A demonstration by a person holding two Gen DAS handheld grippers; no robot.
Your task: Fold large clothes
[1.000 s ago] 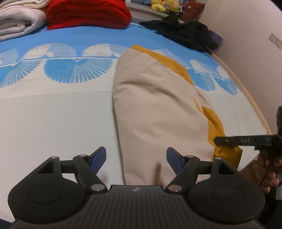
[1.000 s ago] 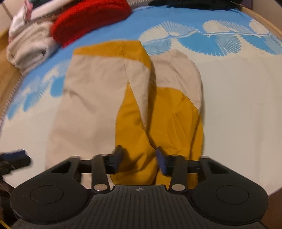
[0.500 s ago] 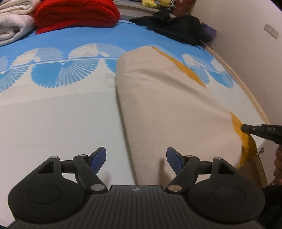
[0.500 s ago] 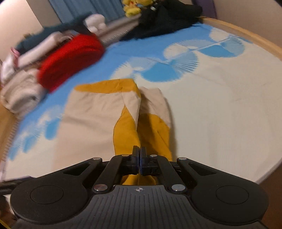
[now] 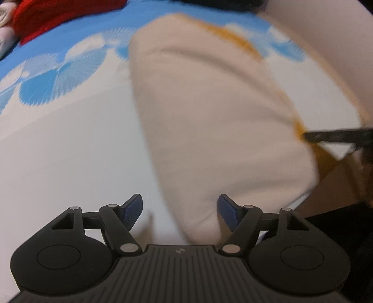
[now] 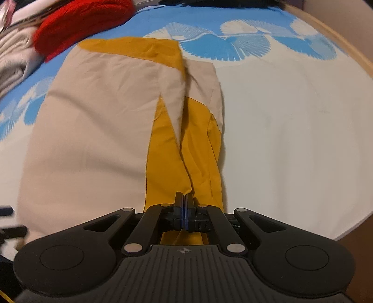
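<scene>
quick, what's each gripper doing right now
left gripper: open, fingers either side of the beige garment's near edge, holding nothing.
right gripper: shut on the garment's mustard-yellow part.

Bare bed (image 6: 291, 139) right of the beige-and-yellow garment (image 6: 93, 139), and again left of it: open room on both flanks. Blocked at the far edge by a red blanket (image 6: 77, 21) and pale folded laundry (image 6: 11, 63).
</scene>
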